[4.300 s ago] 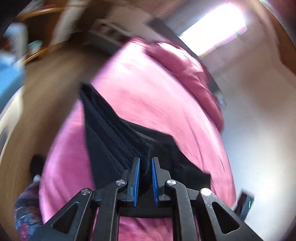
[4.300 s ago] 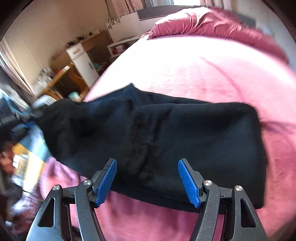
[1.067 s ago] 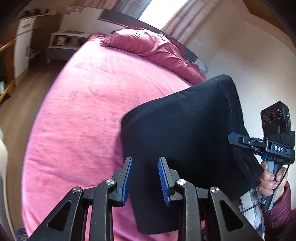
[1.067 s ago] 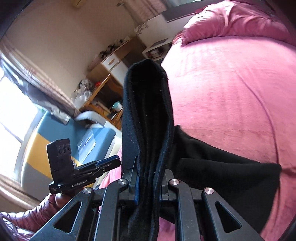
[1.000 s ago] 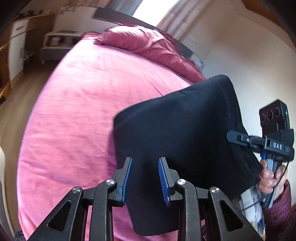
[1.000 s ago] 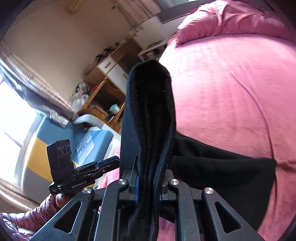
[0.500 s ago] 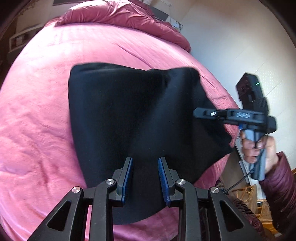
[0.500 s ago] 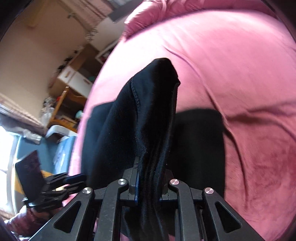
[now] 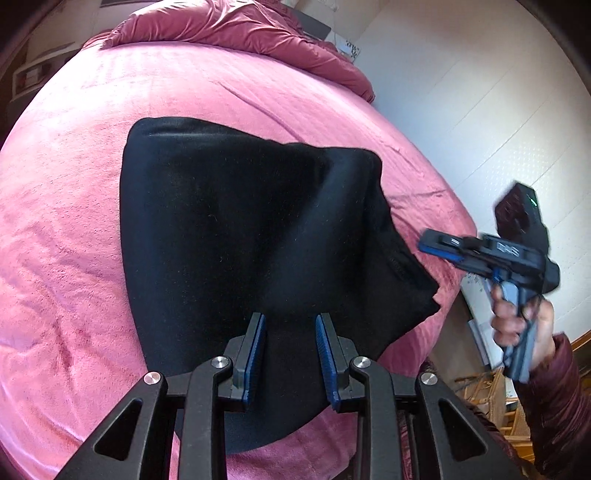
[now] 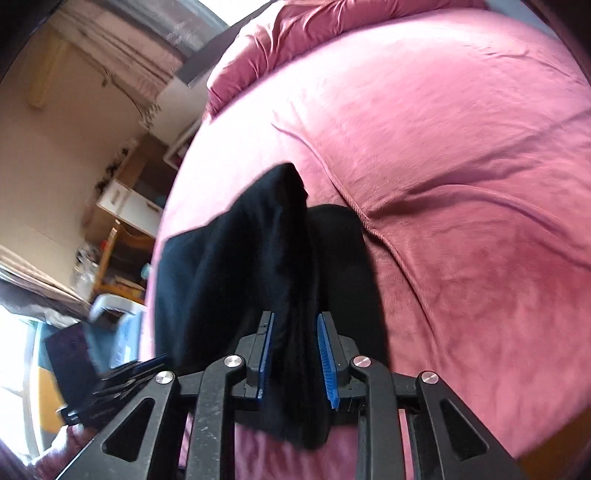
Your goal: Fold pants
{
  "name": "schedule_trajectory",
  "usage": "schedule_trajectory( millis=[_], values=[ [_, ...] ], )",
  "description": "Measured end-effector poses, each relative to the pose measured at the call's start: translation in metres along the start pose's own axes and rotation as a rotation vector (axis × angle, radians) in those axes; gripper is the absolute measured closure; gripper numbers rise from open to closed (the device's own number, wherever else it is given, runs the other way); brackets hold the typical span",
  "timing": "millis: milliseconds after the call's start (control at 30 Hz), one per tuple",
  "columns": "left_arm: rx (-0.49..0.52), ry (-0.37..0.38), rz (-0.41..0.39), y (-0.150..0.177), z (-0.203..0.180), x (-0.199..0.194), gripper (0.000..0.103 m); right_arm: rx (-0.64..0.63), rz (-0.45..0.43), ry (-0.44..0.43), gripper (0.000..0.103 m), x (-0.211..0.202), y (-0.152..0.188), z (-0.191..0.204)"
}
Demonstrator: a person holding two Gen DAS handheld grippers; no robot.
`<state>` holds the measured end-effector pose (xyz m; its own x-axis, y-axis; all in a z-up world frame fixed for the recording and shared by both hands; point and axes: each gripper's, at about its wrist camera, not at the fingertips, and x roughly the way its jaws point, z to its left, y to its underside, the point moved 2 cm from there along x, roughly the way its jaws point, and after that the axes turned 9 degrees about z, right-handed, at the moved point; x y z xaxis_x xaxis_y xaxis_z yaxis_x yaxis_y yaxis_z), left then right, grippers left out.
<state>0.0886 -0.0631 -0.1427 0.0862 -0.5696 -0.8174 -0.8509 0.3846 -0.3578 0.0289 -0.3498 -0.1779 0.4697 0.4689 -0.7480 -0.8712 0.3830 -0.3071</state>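
The black pants (image 9: pixel 236 236) lie folded into a thick block on the pink bed (image 9: pixel 66 258). My left gripper (image 9: pixel 290 354) hovers just above their near edge, its jaws a little apart and empty. In the right wrist view the pants (image 10: pixel 229 273) still rise in a ridge between the blue pads (image 10: pixel 327 365) of my right gripper (image 10: pixel 295 360), whose jaws have parted and no longer clamp the cloth. In the left wrist view the right gripper (image 9: pixel 443 247) is off the pants' right corner.
A pink duvet (image 9: pixel 236 33) is bunched at the head of the bed. A white wall (image 9: pixel 480 92) runs along the bed's right side. A desk and white drawers (image 10: pixel 125 206) stand past the left side, with a wicker chair (image 9: pixel 491 391) at the foot.
The right gripper brought the raised fold down onto the bed, opened and drew back to the right. The pants dropped from upright to lying flat. The left gripper stayed open above them.
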Motion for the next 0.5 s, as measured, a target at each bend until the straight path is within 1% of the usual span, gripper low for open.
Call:
schedule_trajectory(
  millis=[67,133,167,233,300,367,467,500],
  values=[
    [-0.002,0.011,-0.011,0.000,0.000,-0.008,0.075,0.015,0.024,-0.049,0.078,-0.009,0.017,0.004],
    [-0.002,0.009,-0.022,0.004,0.003,-0.017,0.075,0.034,0.058,-0.076,0.078,-0.003,0.030,0.014],
    [0.000,0.007,-0.031,0.006,0.006,-0.024,0.075,0.057,0.091,-0.078,0.078,0.005,0.041,0.019],
    [0.005,0.004,-0.043,0.007,0.007,-0.030,0.074,0.087,0.113,-0.065,0.068,0.014,0.051,0.016],
    [0.009,0.005,-0.058,0.010,0.006,-0.034,0.074,0.130,0.100,-0.060,0.068,0.021,0.054,0.010],
    [0.016,-0.001,-0.064,0.011,0.006,-0.038,0.074,0.171,0.082,-0.074,0.068,0.024,0.054,0.003],
    [0.013,-0.006,-0.076,0.013,0.009,-0.044,0.074,0.214,0.044,-0.060,0.068,0.030,0.045,-0.003],
    [0.006,-0.003,-0.079,0.014,0.010,-0.044,0.074,0.211,0.033,-0.043,0.075,0.030,0.044,-0.002]
  ],
)
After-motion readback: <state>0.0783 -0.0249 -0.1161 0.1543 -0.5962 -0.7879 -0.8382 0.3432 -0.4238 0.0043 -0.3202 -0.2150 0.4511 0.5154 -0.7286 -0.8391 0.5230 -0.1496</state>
